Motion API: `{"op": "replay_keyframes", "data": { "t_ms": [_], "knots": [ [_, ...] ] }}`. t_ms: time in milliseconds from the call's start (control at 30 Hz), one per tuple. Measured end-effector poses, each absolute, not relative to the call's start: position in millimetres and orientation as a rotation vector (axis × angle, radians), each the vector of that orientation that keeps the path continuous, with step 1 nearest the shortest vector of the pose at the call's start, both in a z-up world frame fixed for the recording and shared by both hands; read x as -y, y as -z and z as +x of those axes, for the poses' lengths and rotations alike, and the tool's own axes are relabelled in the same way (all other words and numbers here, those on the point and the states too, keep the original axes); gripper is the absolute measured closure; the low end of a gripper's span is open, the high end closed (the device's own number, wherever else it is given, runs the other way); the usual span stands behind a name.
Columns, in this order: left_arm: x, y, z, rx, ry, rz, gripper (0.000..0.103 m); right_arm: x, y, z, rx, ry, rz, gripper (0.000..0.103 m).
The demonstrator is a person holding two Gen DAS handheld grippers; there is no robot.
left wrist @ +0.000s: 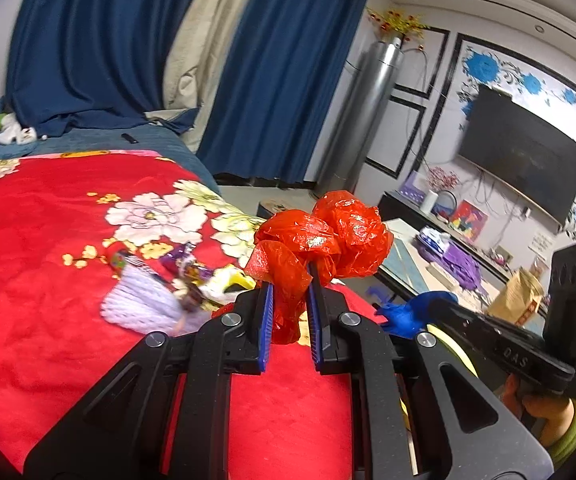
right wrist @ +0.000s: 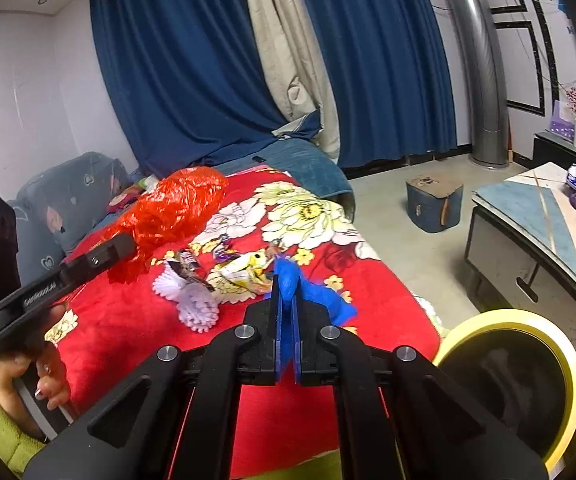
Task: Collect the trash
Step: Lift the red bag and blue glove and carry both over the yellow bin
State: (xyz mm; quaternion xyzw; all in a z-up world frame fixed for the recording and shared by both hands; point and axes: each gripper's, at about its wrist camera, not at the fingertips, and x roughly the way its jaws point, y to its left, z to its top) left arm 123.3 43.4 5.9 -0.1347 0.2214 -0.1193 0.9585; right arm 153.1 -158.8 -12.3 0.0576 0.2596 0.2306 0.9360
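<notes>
Two claws are in view, each holding one piece of trash above the bed (left wrist: 47, 280), which has one red blanket with large white flowers. The left claw (left wrist: 290, 292) is pinching one crumpled red plastic bag (left wrist: 328, 240); the bag swells out above the pads in several bunches and a short end hangs below them. The right claw (right wrist: 286, 300) is pressed together on one piece of blue plastic (right wrist: 312, 292), which sticks out past the tips and to the right. On the blanket, just beyond the two claws, one small group of trash lies together: one white foam net sleeve (right wrist: 191, 300), one dark snack wrapper (right wrist: 189, 266) lying on top of it, one yellow-and-white wrapper (right wrist: 239, 276) just right of these, and one purple wrapper (right wrist: 223, 254) a little farther. One yellow-rimmed bin (right wrist: 508, 380) stands at the near right, beside the bed. Far behind hang two blue curtains (right wrist: 167, 60) with one beige curtain between them. One hand (right wrist: 43, 376) in a green sleeve holds the handle of the left claw.
</notes>
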Motion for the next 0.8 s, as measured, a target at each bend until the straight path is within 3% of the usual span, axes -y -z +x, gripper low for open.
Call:
{"op": "replay_keyframes", "data": {
  "t_ms": [800],
  "knots": [
    [46, 27, 120, -0.556, 0.408, -0.118, 0.093, 242, 20, 152, -0.514, -0.284, 0.207, 0.100]
  ]
}}
